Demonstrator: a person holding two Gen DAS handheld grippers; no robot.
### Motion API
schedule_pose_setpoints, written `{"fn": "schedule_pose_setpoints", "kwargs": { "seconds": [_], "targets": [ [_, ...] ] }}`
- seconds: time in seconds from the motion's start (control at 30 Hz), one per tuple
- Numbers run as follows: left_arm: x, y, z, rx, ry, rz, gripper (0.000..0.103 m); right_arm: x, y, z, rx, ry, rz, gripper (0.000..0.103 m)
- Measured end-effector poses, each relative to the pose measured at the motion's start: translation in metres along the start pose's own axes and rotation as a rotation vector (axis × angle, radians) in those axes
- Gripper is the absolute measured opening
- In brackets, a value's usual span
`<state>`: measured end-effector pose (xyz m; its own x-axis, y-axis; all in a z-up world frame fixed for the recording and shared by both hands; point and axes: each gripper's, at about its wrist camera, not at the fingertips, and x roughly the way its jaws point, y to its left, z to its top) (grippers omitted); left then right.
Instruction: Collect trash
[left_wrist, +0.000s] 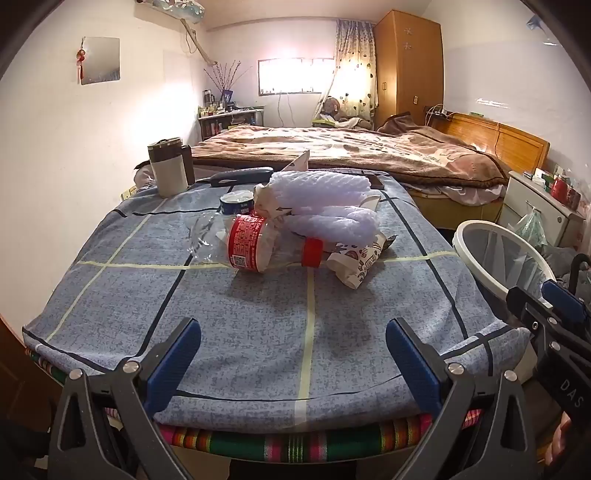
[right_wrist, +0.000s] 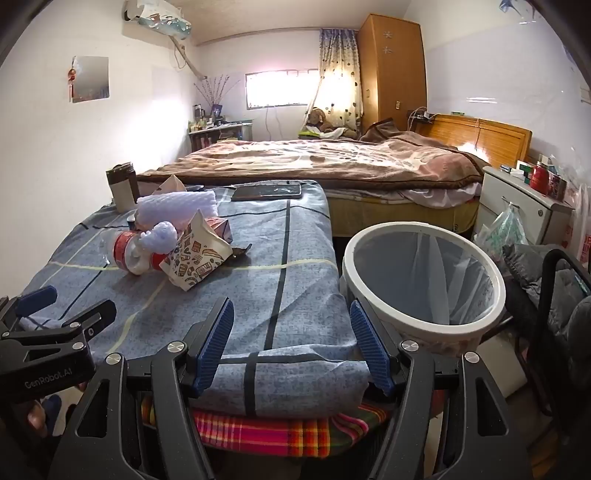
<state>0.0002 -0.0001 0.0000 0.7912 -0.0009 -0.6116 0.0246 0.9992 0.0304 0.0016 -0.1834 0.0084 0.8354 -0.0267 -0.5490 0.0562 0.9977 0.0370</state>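
A pile of trash lies mid-table on the blue cloth: a crushed clear bottle with a red label (left_wrist: 246, 243) (right_wrist: 127, 253), white foam fruit netting (left_wrist: 325, 206) (right_wrist: 162, 234), a printed paper bag (left_wrist: 356, 264) (right_wrist: 197, 256) and a small blue tin (left_wrist: 237, 202). A white bin with a clear liner (right_wrist: 423, 280) (left_wrist: 498, 254) stands right of the table. My left gripper (left_wrist: 293, 363) is open and empty at the table's near edge. My right gripper (right_wrist: 291, 343) is open and empty over the table's near right corner, beside the bin.
A mug with a lid (left_wrist: 168, 168) stands at the table's far left. A dark phone (right_wrist: 266, 192) lies at its far edge. A bed (right_wrist: 332, 158) lies behind, a white nightstand (right_wrist: 524, 206) at right, a dark chair (right_wrist: 561, 295) beside the bin.
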Motion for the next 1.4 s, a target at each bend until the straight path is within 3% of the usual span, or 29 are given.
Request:
{"fn": "schedule_pose_setpoints", "kwargs": {
  "seconds": [1.4],
  "targets": [
    [-0.0008, 0.0004, -0.0035, -0.012, -0.004, -0.002, 0.102, -0.0036, -0.0018, 0.0007, 0.005, -0.009, 0.003, 0.067]
  ]
}}
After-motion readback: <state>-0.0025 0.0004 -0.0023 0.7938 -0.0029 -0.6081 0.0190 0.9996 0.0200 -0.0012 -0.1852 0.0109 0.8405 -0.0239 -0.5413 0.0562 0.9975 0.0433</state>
